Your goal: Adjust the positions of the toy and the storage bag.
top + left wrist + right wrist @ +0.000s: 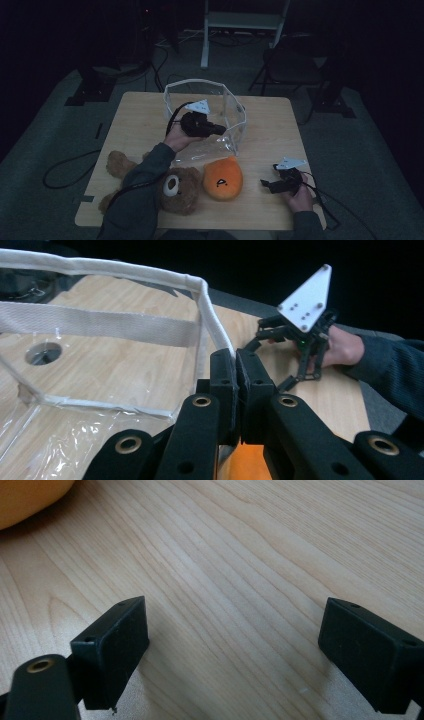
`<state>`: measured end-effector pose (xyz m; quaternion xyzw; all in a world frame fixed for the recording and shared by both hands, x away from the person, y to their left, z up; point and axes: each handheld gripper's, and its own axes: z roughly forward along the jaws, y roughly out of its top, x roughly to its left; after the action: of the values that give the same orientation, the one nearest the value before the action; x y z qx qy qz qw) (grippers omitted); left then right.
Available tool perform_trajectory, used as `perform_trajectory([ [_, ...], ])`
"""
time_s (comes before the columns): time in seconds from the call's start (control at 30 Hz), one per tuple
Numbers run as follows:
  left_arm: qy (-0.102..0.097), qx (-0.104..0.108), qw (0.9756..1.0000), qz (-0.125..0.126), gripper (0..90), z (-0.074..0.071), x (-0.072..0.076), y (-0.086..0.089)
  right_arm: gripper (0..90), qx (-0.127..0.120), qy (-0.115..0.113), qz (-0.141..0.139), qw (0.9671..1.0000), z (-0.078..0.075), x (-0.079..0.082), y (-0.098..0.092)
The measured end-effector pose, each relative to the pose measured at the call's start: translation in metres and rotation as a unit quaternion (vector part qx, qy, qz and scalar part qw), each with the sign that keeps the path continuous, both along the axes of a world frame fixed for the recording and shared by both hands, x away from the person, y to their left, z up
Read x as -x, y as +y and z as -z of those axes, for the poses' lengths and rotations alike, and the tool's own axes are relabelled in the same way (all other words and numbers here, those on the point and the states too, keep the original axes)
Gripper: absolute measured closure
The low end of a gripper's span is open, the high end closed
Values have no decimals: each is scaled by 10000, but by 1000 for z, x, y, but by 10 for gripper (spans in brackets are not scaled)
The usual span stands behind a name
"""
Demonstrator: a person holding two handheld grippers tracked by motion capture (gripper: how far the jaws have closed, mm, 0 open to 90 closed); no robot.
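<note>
While I am pinching the white-trimmed rim of the clear bag (100, 325) between my fully closed left gripper (235, 365) at the table's middle, I am resting my right gripper (232, 645) wide open and empty on the wooden table (240, 555).

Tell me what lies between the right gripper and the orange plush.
Bare tabletop, in the high view: nothing sits between the right gripper and the orange plush.

We see a light wooden table (135, 120) carrying a clear plastic bag with white fabric trim (235, 117) near its far edge, and nearer us a brown teddy bear (170, 187) lying just beside a rounded orange plush toy (223, 178).
</note>
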<state>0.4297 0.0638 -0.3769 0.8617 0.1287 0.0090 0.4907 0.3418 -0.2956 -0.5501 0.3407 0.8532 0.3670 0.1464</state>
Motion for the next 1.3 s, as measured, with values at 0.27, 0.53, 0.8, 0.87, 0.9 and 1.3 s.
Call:
perform_trajectory([
  [0.27,-82,-106,9996,259,870,-2,9,-5,118,-6,-1,-2,10000,0,0,0],
  [0.53,124,95,9998,105,737,-8,4,4,118,-2,-5,3,10000,0,0,0],
  [0.8,25,153,9998,-97,636,-24,13,21,118,-8,-4,4,10000,0,0,0],
  [0.87,-7,189,9997,-172,621,-27,14,28,118,-8,-1,5,10000,0,0,0],
  [0.9,-23,219,9995,-238,618,-29,15,33,118,-9,-1,7,10000,0,0,0],
  [1.3,-144,250,9978,-604,569,-34,31,72,118,-8,3,7,10000,0,1,0],
])
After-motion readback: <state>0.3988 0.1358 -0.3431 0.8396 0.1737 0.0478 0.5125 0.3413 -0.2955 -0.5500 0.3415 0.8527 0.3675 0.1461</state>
